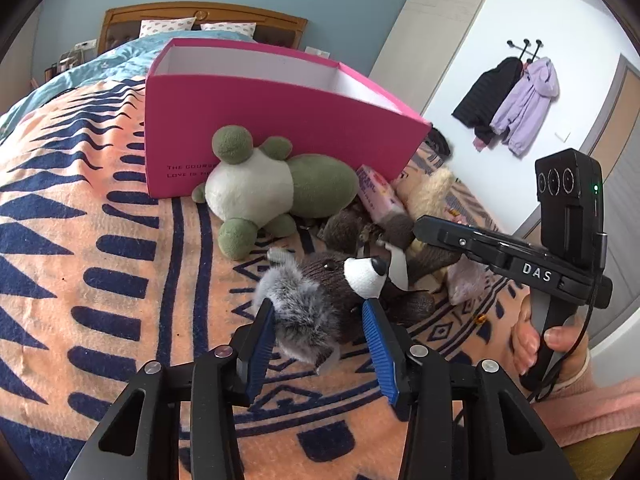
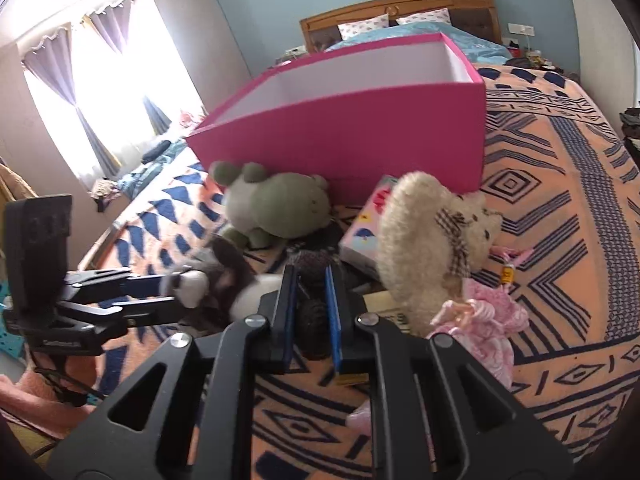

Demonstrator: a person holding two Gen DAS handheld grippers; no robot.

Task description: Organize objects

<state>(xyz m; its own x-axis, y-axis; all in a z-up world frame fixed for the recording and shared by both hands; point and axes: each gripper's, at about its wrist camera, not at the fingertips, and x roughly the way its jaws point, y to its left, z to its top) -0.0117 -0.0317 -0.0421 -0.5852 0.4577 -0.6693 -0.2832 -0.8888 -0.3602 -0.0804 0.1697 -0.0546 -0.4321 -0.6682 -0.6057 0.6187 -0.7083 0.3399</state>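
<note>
Plush toys lie heaped on the bed's patterned blanket (image 1: 100, 216), in front of the open pink box (image 1: 256, 120). Going left to right, I see the green-and-white frog plush (image 1: 256, 188) touching the box wall, then the grey-brown raccoon plush (image 1: 320, 300), which my left gripper (image 1: 320, 344) straddles with its blue pads spread on either flank, not clearly pressing. Next comes a dark knitted plush (image 2: 312, 280), pinched between the narrow jaws of my right gripper (image 2: 312, 312). Just beside it lie a pink picture book (image 2: 364, 232), a cream teddy bear (image 2: 428, 236) resting on it, and a pink-dressed doll (image 2: 488, 320).
</note>
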